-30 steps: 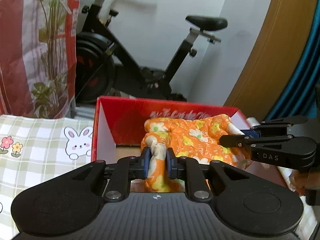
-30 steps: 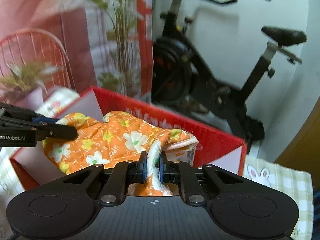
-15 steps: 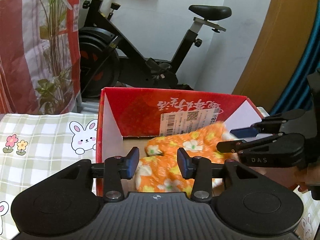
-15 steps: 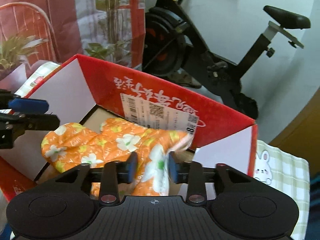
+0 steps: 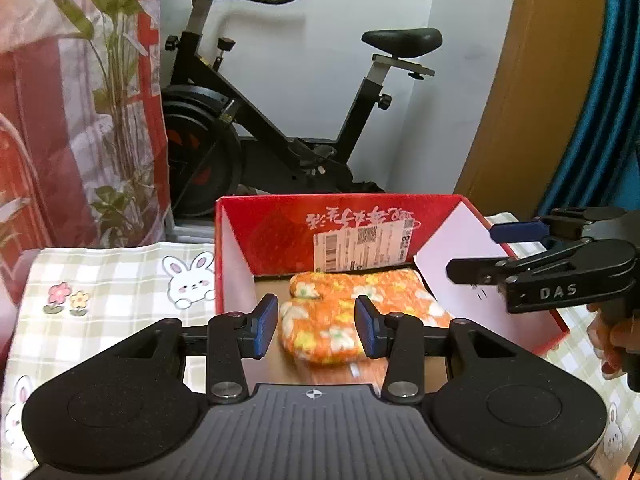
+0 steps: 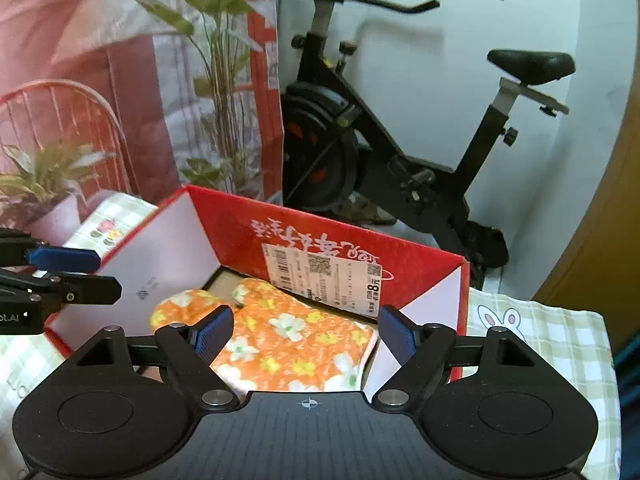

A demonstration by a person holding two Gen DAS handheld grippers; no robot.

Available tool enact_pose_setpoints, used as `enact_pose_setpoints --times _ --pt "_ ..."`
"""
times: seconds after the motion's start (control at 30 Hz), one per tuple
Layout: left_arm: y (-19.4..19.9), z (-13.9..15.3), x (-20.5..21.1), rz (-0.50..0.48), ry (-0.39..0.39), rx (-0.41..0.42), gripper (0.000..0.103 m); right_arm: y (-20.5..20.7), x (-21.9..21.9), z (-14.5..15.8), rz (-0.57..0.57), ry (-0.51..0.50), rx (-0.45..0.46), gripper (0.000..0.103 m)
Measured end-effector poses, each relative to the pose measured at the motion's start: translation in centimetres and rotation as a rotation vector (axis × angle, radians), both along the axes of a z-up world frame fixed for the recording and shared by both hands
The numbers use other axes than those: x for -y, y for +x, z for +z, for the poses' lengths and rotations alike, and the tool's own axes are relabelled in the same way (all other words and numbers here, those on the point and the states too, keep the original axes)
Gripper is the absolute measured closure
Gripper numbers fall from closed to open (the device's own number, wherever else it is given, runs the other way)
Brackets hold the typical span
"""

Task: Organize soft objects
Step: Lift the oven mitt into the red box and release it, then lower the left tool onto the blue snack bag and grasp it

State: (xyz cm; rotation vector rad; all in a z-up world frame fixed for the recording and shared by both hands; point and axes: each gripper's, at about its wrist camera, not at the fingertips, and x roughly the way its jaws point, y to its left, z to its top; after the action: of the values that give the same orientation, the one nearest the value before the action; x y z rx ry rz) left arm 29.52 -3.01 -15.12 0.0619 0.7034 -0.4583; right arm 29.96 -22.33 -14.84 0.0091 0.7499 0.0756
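Mitt in the box, both tongs let go.

Orange floral oven mitt (image 5: 360, 312) lies flat inside the red box (image 5: 280, 232). It's light, padded and floppy, so I'd pinch an edge or the cuff. My left tongs (image 5: 316, 330) stand part open, my right tongs (image 6: 306, 334) wide, both just opened off the cloth they pinched a second ago.

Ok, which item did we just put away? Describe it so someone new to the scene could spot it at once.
Find the red cardboard box on the checked bunny tablecloth, in front of the exercise bike. On its floor lies the oven mitt, below the white shipping label. It is the only soft thing there: orange, quilted, with white and yellow flowers.
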Motion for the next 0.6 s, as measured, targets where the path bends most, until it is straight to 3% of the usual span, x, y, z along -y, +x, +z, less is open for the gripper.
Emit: enact_pose_setpoints --times 0.27,0.6 --pt "-5.7 0.2 -1.9 -0.008 -0.003 0.000 0.059 -6.6 -1.7 1.3 0.024 0.023 0.066 0.027" --pt "-11.2 -2.4 -3.2 -0.047 -0.025 -0.065 0.059 -13.8 -3.9 -0.7 0.058 0.062 0.075 0.029"
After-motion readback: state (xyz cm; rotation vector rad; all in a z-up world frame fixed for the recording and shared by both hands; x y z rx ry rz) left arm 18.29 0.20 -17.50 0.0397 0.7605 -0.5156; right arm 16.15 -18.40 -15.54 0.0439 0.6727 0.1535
